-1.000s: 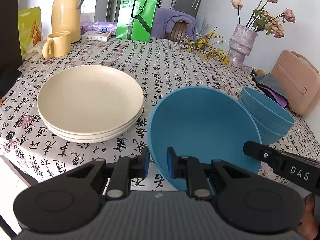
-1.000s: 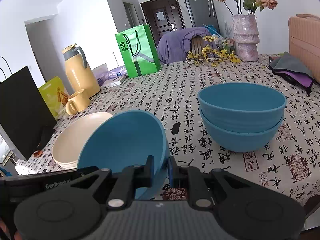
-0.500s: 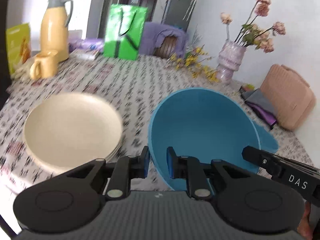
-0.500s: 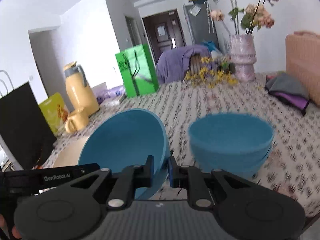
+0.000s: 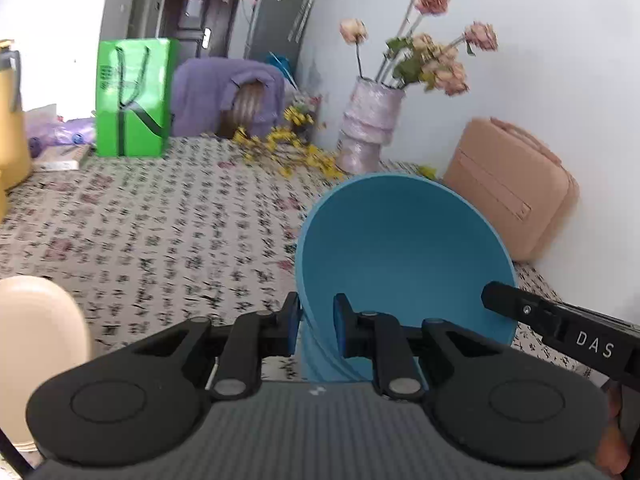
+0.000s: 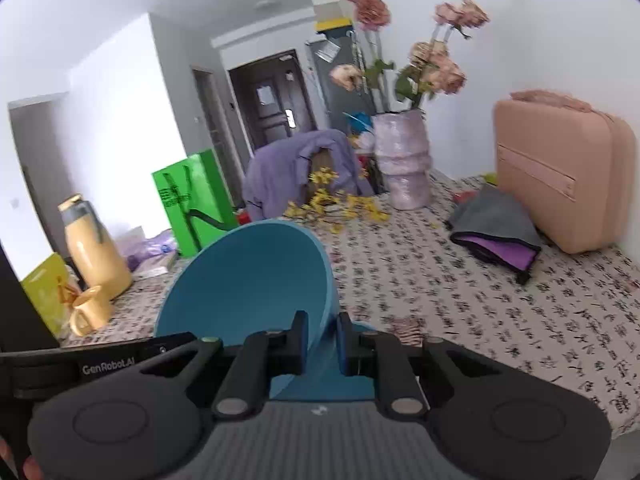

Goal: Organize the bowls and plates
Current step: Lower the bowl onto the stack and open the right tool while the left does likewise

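Observation:
A blue bowl [image 5: 404,256] is held in the air above the table by both grippers. My left gripper [image 5: 317,330] is shut on its left rim. My right gripper [image 6: 322,342] is shut on its right rim [image 6: 248,280]. The right gripper's arm shows at the right of the left wrist view. The stack of cream plates [image 5: 40,344] is at the lower left edge of that view. A bit of blue under the held bowl [image 6: 360,384] shows in the right wrist view, likely the stack of blue bowls, mostly hidden.
On the patterned tablecloth [image 5: 160,224] stand a green bag [image 5: 132,98], a vase of flowers [image 5: 370,128], a pink case [image 5: 516,196], a yellow flask [image 6: 96,256], a yellow mug [image 6: 90,312] and a grey and purple cloth [image 6: 496,232].
Both grippers have lifted the blue bowl up and to the right. The plates slid to the lower left edge, and the stacked blue bowls dropped below the held bowl.

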Demonstrator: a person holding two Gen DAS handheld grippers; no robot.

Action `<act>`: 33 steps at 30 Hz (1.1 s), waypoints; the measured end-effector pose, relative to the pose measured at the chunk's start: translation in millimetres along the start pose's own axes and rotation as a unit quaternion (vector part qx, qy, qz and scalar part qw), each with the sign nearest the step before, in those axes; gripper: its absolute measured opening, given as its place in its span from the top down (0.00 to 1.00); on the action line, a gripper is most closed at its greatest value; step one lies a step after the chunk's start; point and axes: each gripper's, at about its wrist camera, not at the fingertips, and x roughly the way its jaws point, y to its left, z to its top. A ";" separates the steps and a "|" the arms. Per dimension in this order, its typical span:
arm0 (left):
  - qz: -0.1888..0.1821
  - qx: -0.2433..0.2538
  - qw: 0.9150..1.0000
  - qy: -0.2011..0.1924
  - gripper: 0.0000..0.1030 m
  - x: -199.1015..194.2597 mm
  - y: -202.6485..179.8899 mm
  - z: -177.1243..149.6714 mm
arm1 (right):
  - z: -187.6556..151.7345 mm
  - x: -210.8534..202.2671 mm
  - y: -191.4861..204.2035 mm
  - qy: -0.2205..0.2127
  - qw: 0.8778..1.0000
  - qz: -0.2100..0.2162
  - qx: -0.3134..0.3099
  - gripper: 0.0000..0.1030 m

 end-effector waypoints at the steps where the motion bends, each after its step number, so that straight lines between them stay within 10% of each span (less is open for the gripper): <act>1: -0.001 0.000 1.000 0.006 0.84 5.6 -2.0 -0.3 | 0.5 3.5 -5.6 0.004 1.000 -0.003 0.004 0.86; 33: -0.005 0.019 1.000 0.021 0.65 7.9 -4.8 -18.3 | -17.2 10.9 -21.5 0.010 1.000 -0.010 0.018 0.68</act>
